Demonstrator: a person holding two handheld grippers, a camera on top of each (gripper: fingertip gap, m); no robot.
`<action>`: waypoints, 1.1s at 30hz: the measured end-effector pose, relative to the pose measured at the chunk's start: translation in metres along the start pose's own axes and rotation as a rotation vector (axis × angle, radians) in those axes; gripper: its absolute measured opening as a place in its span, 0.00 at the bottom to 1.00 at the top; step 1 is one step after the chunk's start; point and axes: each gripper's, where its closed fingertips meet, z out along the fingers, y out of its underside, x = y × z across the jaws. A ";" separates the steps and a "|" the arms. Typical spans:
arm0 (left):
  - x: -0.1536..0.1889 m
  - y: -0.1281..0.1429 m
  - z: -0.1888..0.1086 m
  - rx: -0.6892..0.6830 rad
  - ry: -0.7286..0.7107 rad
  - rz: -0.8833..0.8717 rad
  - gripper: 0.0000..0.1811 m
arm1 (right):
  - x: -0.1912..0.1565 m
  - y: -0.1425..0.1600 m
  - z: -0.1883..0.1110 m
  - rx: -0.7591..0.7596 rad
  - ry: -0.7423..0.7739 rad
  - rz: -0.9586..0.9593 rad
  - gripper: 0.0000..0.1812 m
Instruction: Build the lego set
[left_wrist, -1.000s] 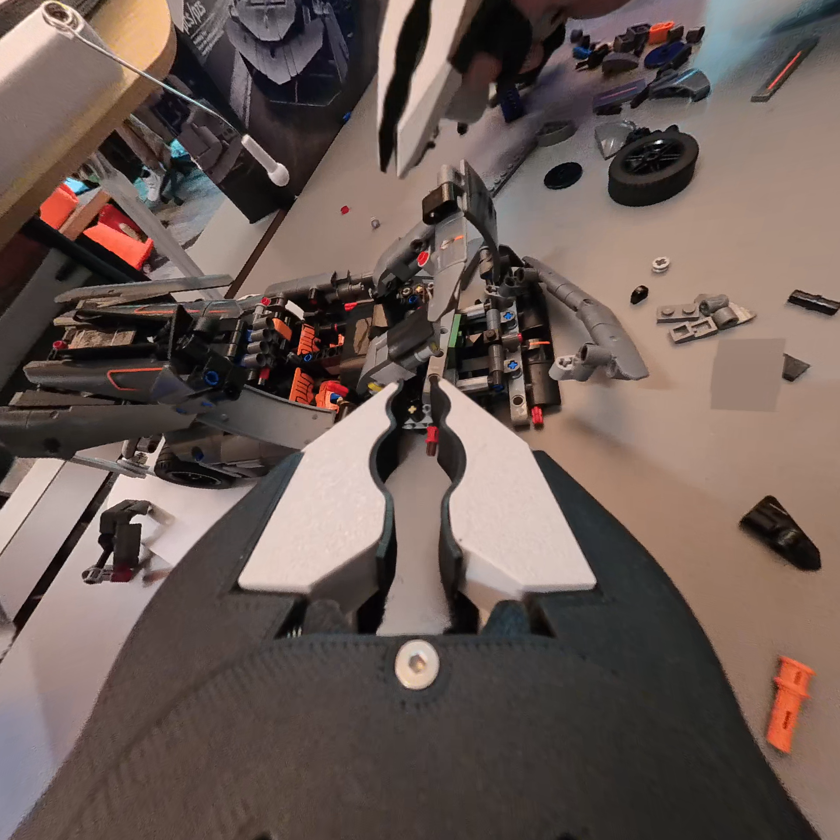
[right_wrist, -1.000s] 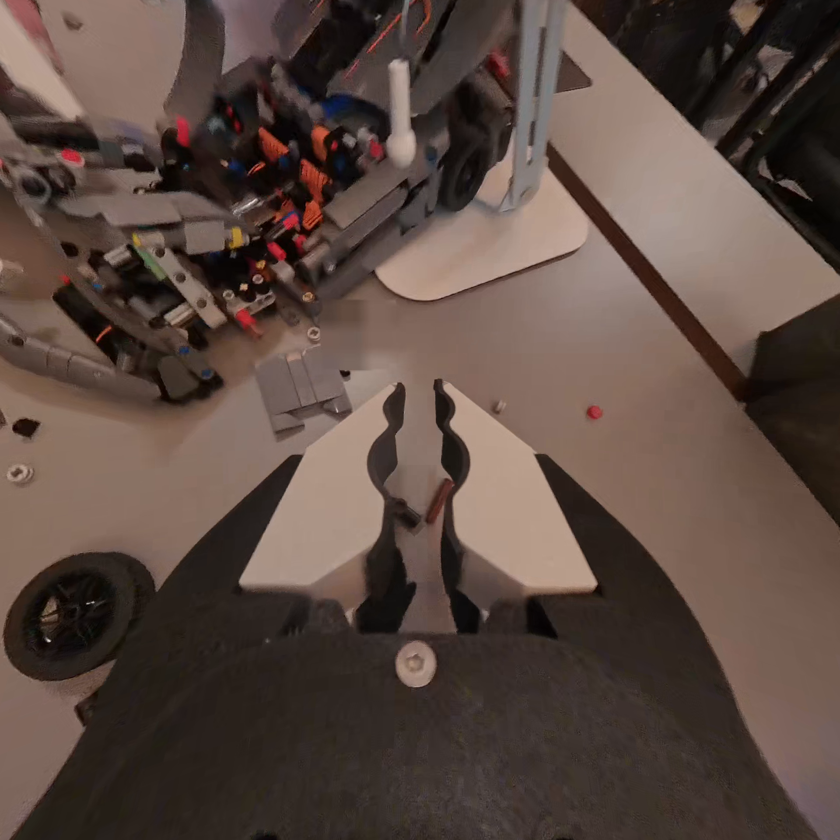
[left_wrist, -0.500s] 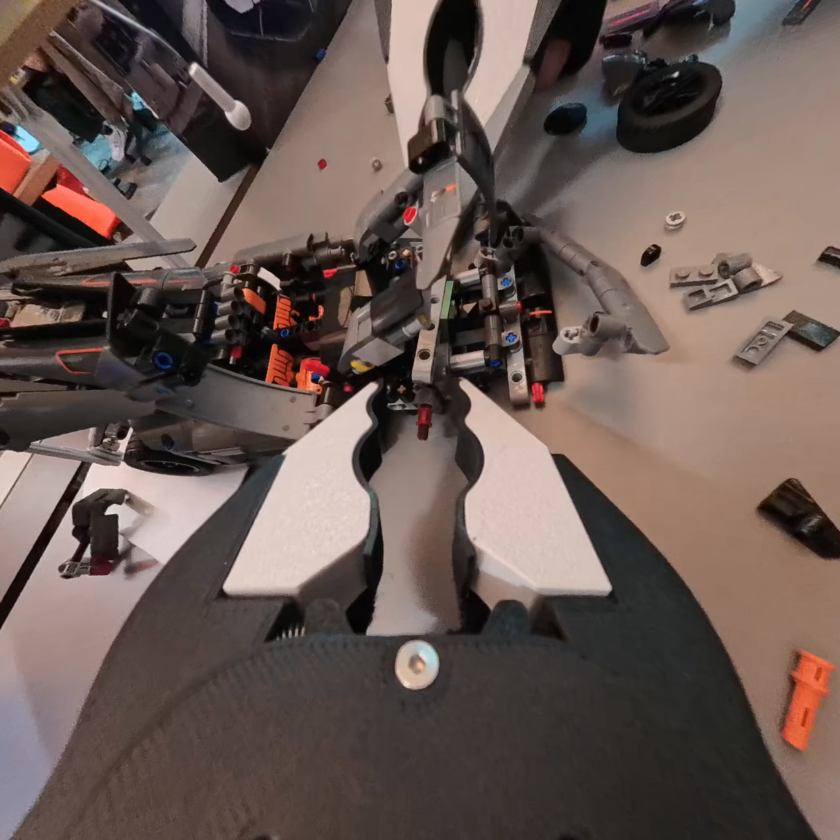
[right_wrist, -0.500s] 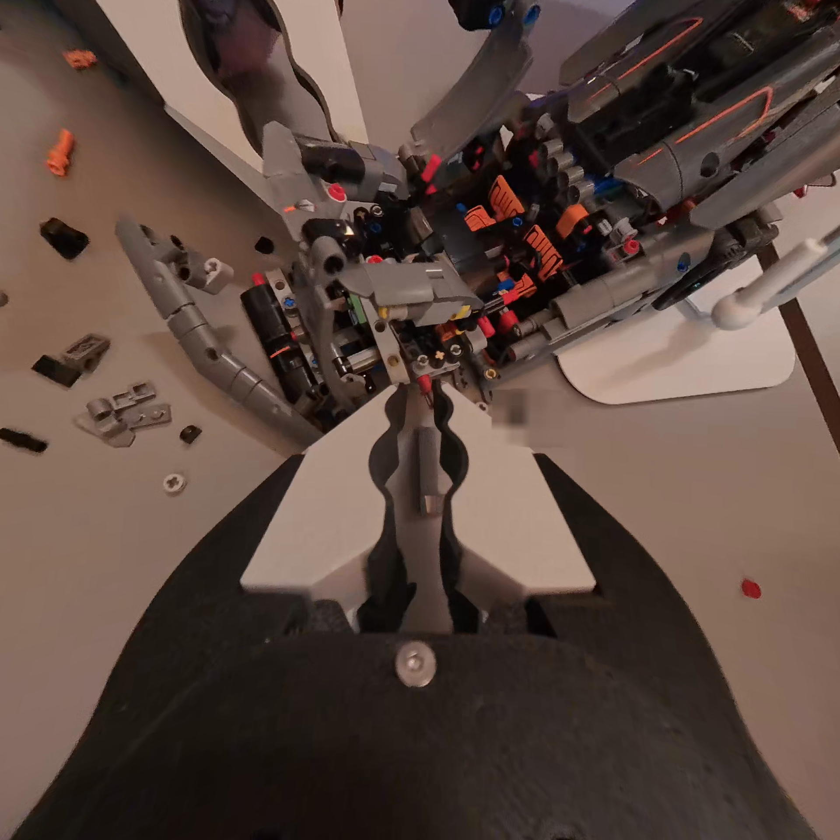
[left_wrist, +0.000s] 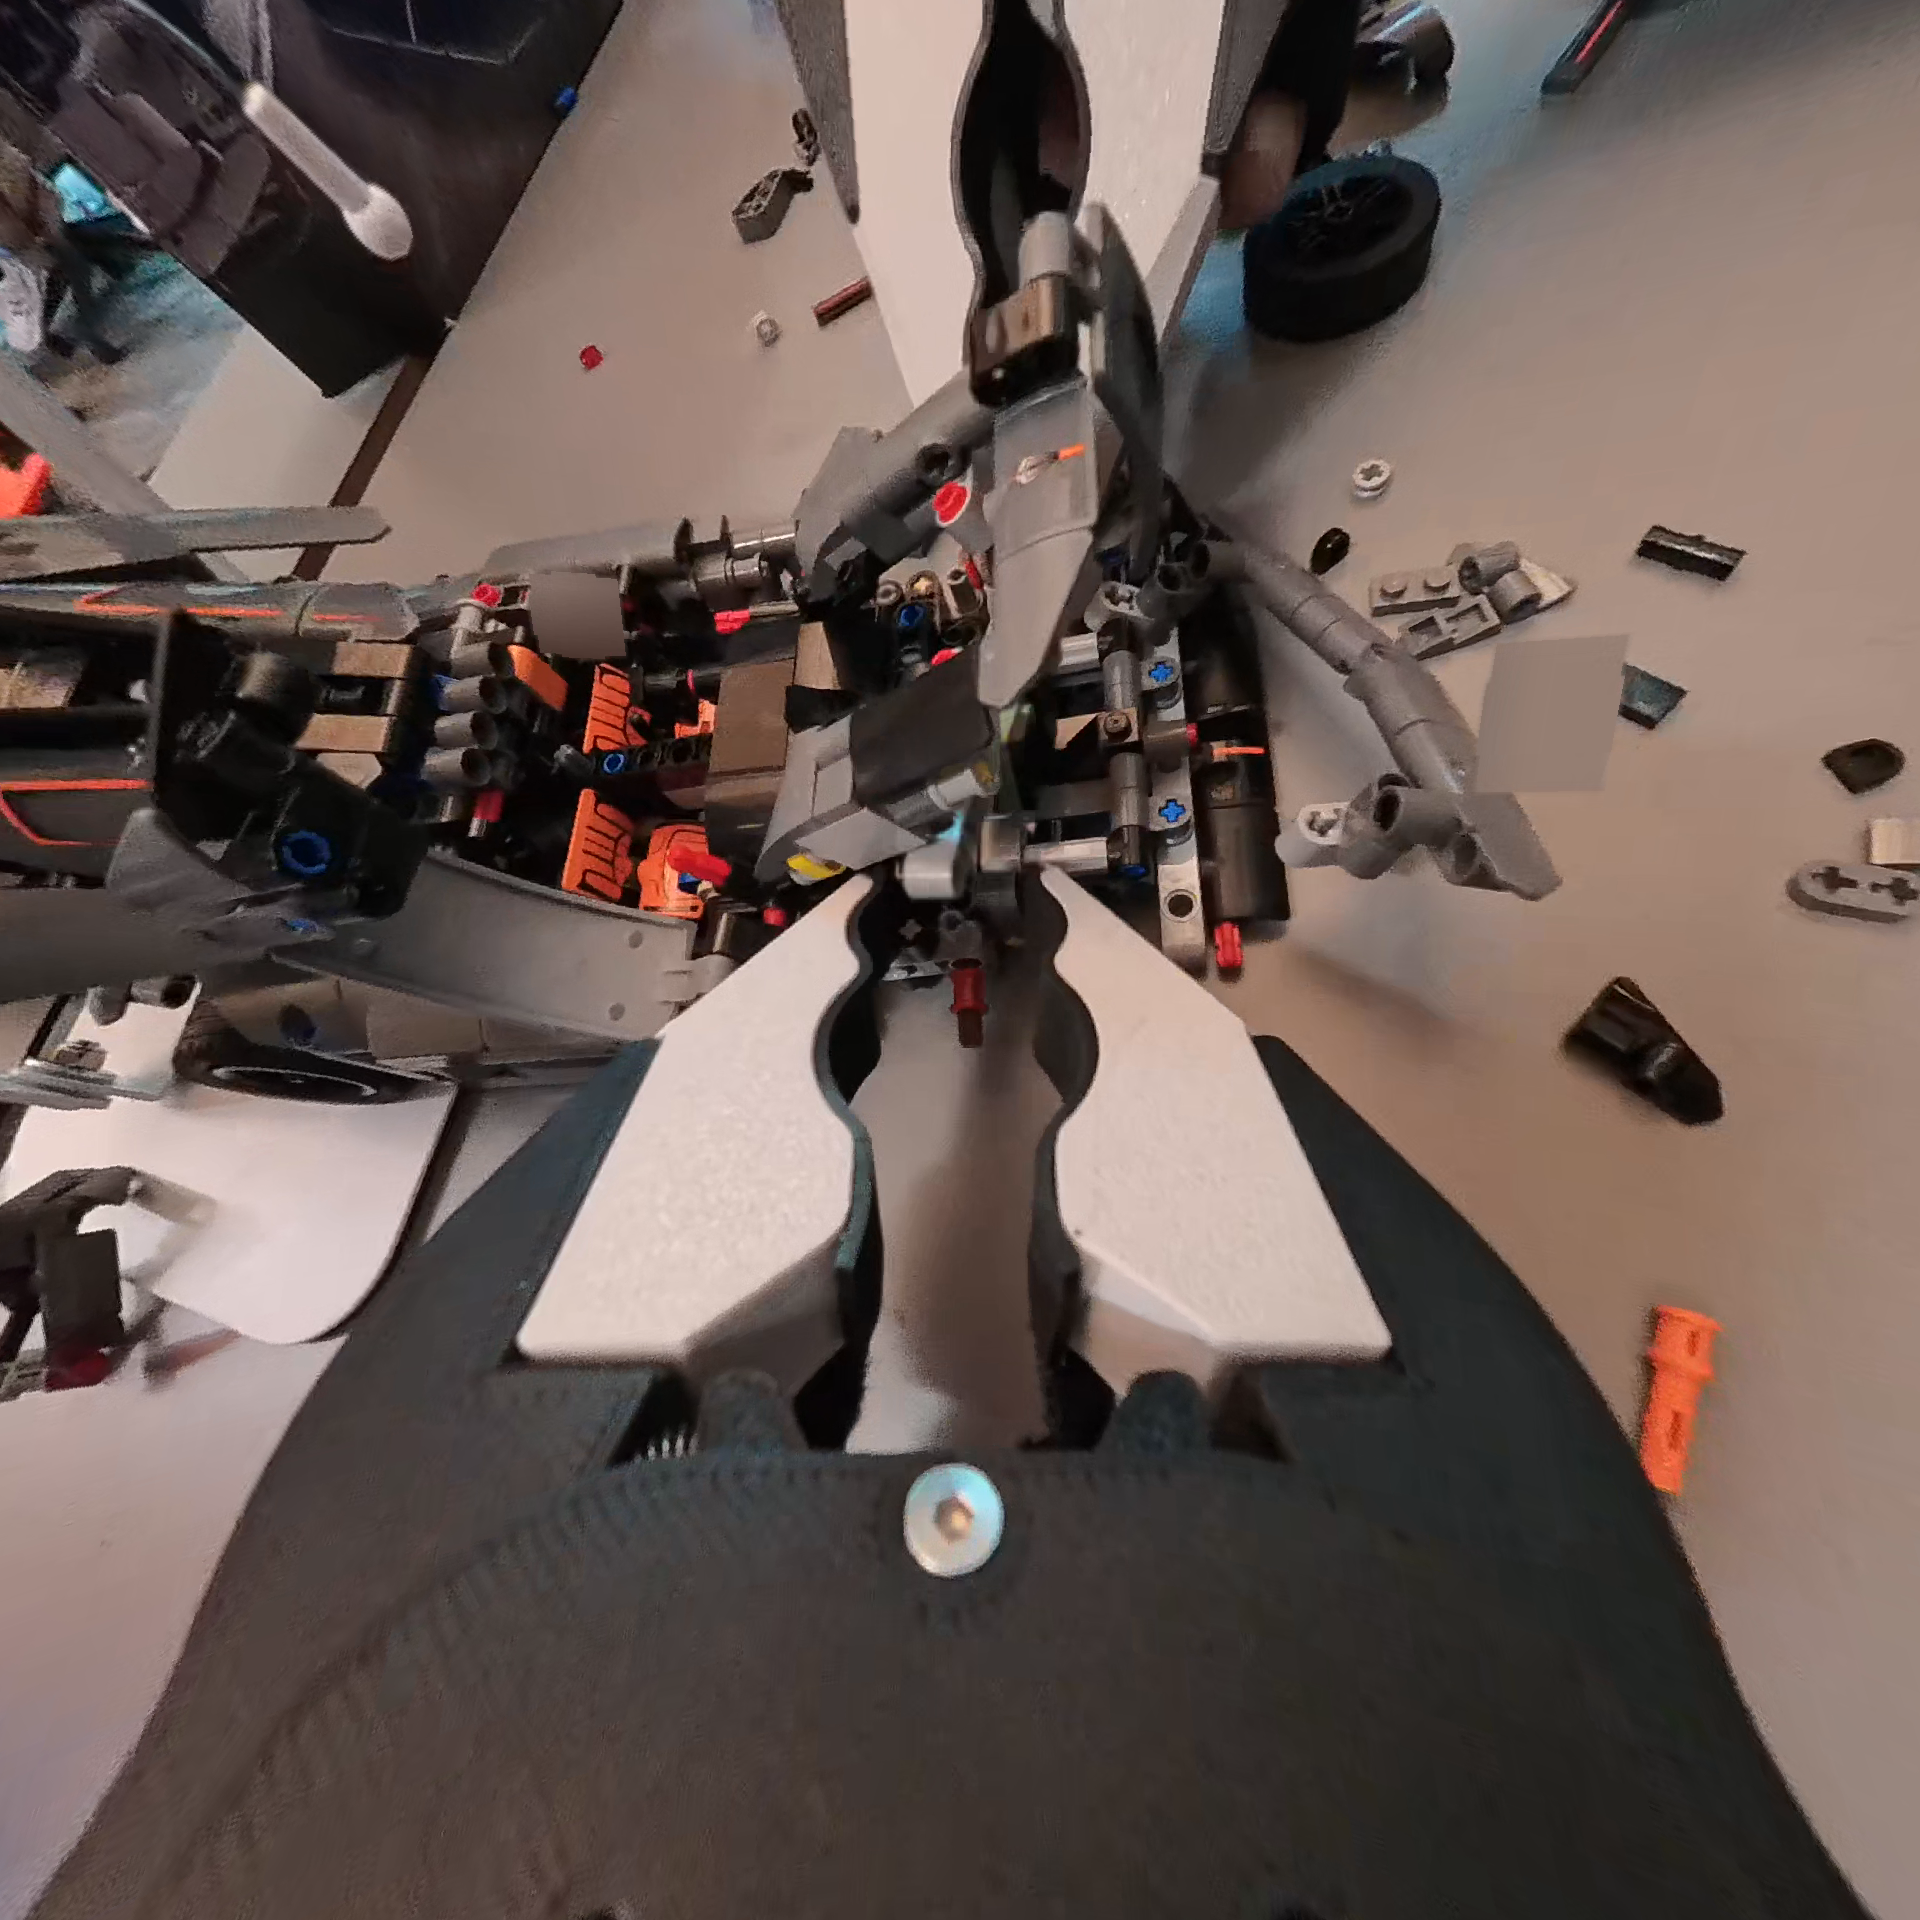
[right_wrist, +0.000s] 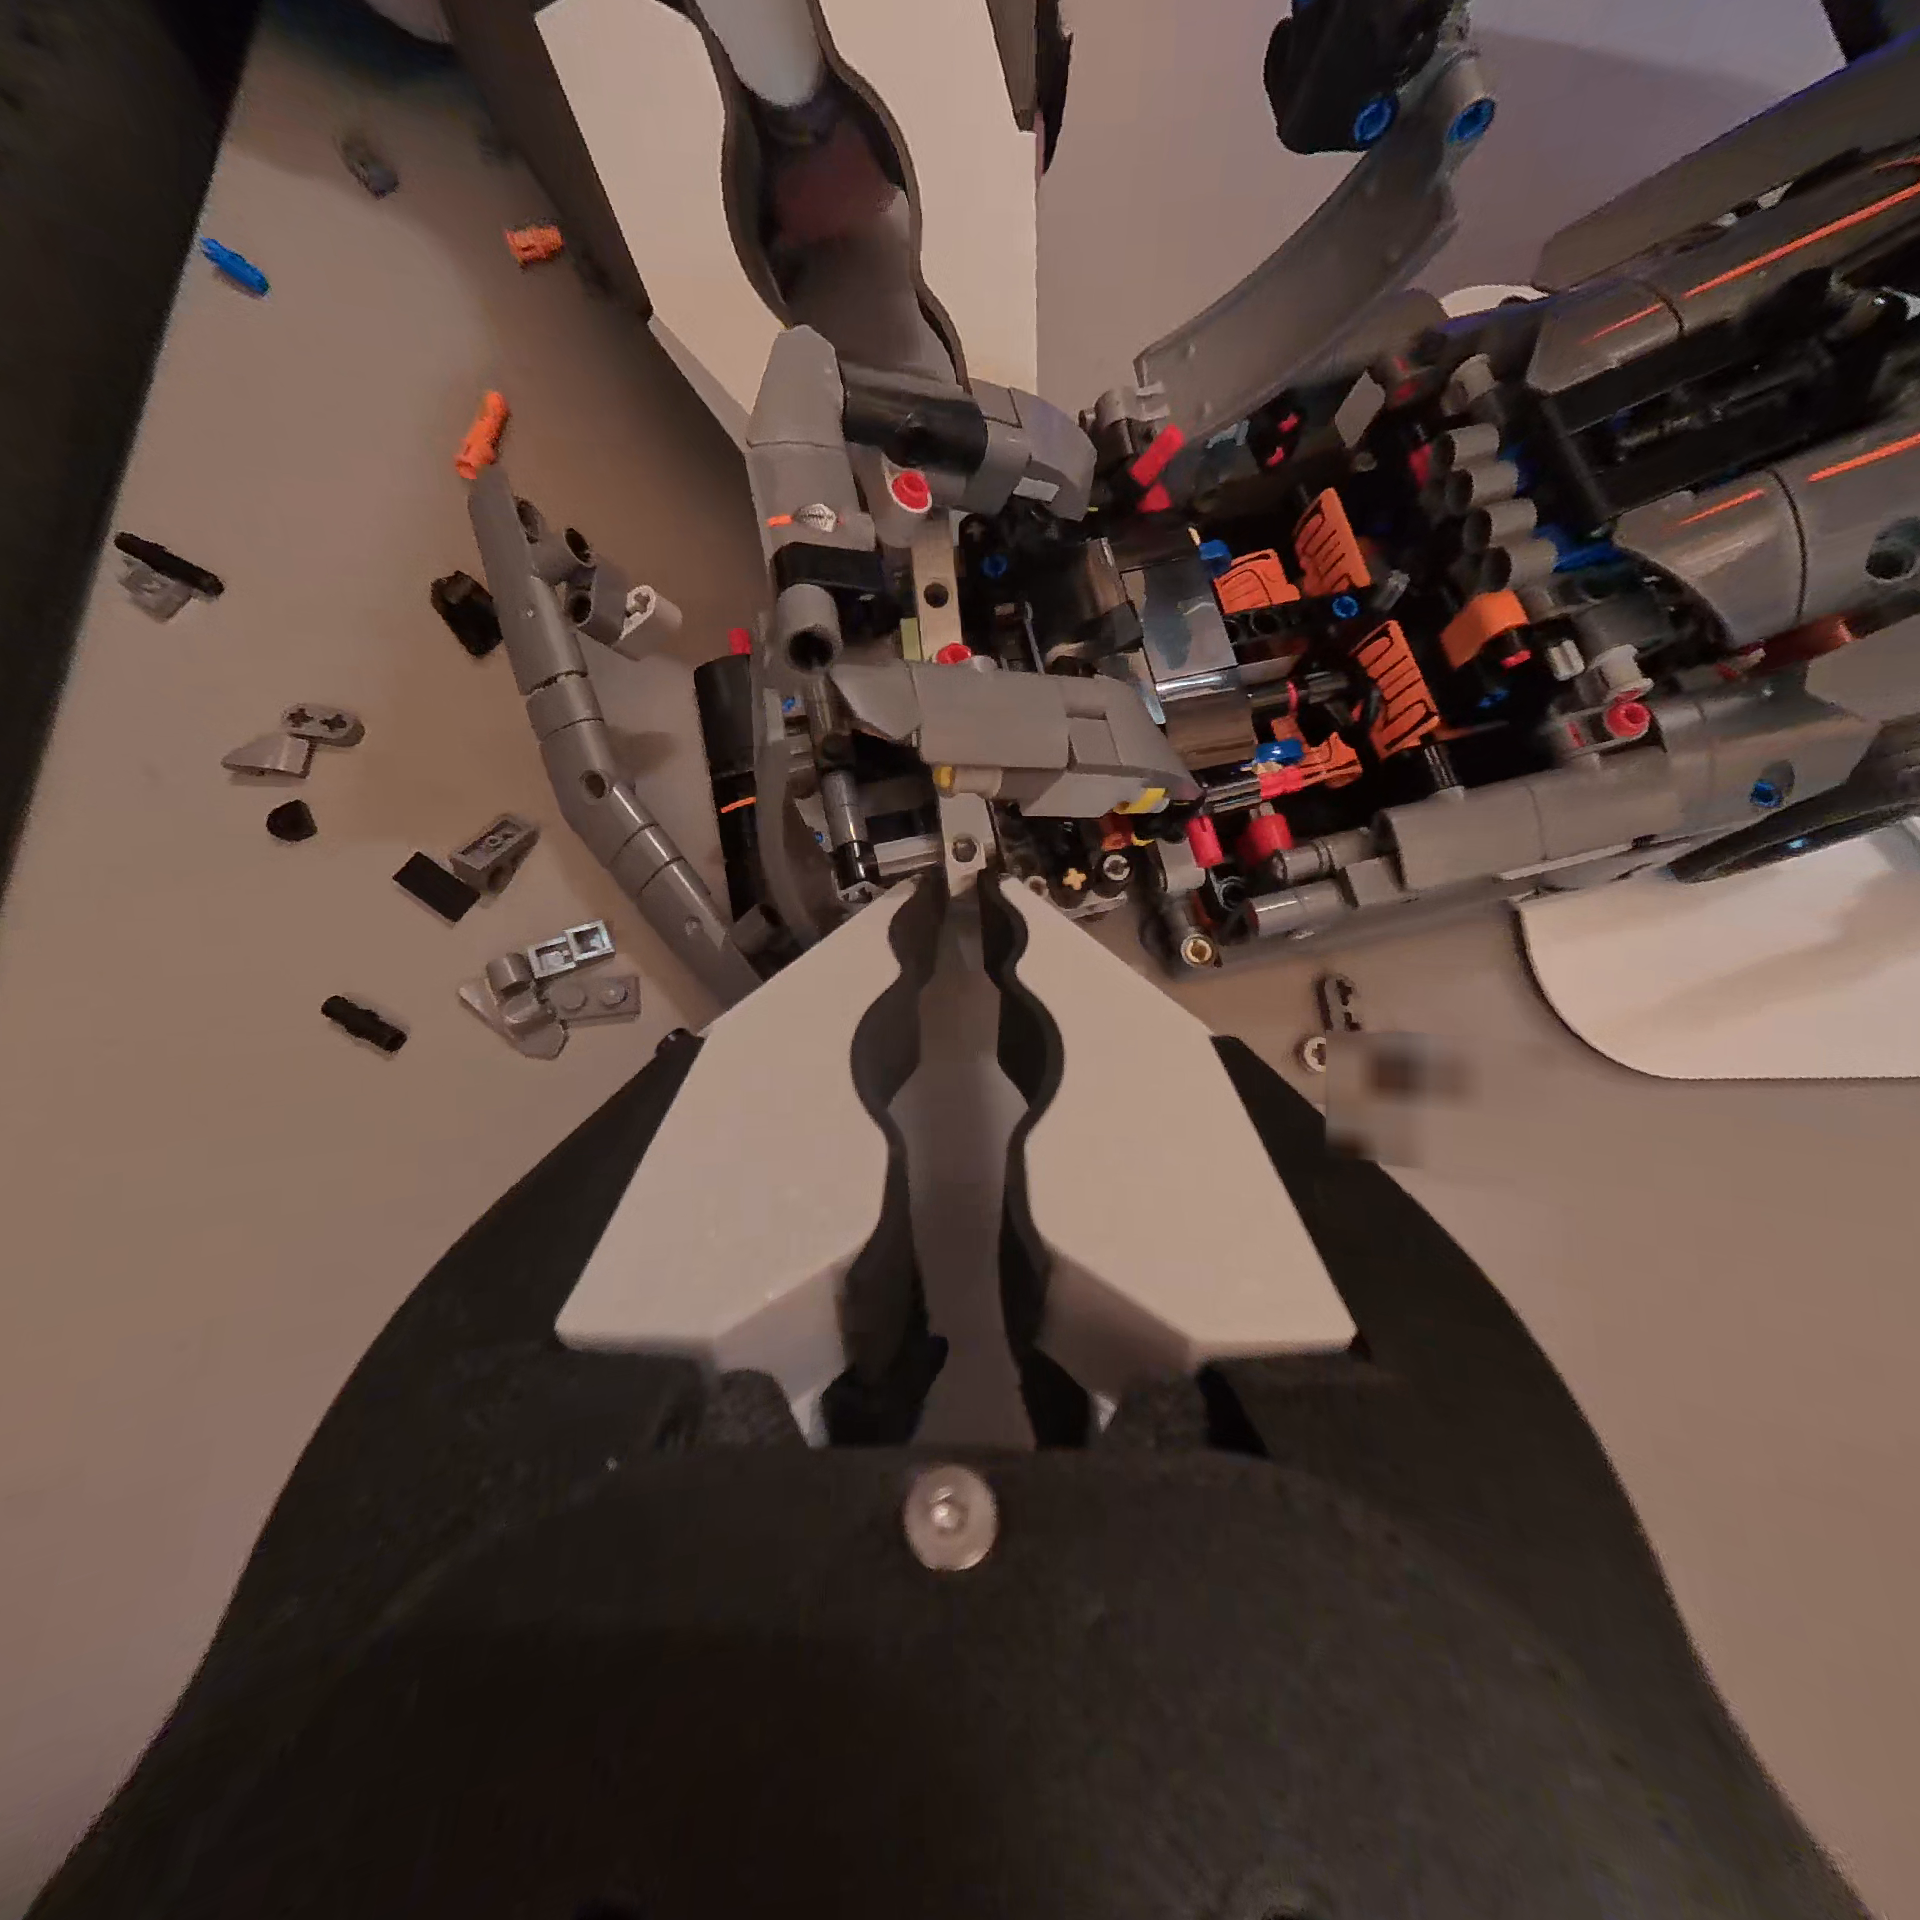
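A half-built grey, black and orange car model (left_wrist: 644, 748) lies on the table, with a grey panel (left_wrist: 1039, 520) standing up from it. My left gripper (left_wrist: 956, 894) is open, its tips on either side of the model's near edge, where a red pin (left_wrist: 968, 997) sticks out. My right gripper (right_wrist: 962, 894) is on the opposite side of the model (right_wrist: 1351, 623), shut on the end of a thin grey beam (right_wrist: 964, 852). Each gripper shows behind the raised panel in the other's view: right fingers (left_wrist: 904, 208), left fingers (right_wrist: 987, 208).
Loose parts lie to the right in the left wrist view: a black wheel (left_wrist: 1340, 249), a grey curved arch (left_wrist: 1392, 717), small grey plates (left_wrist: 1455, 603), a black wedge (left_wrist: 1642, 1049), an orange pin (left_wrist: 1673, 1392). A white stand base (right_wrist: 1714, 987) sits under the model's far end.
My right gripper came from the bare table to the model's side and closed on the grey beam. My left gripper opened wider and stayed at the model's near edge.
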 end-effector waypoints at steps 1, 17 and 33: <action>0.002 0.000 -0.001 0.001 0.007 0.007 0.12 | -0.002 0.000 0.000 0.000 -0.008 -0.003 0.04; 0.029 -0.005 -0.013 0.043 0.149 0.031 0.17 | -0.029 -0.004 0.000 0.024 -0.104 -0.034 0.06; 0.035 -0.004 -0.020 0.004 0.046 0.200 0.14 | -0.034 -0.001 -0.001 -0.001 -0.098 -0.040 0.05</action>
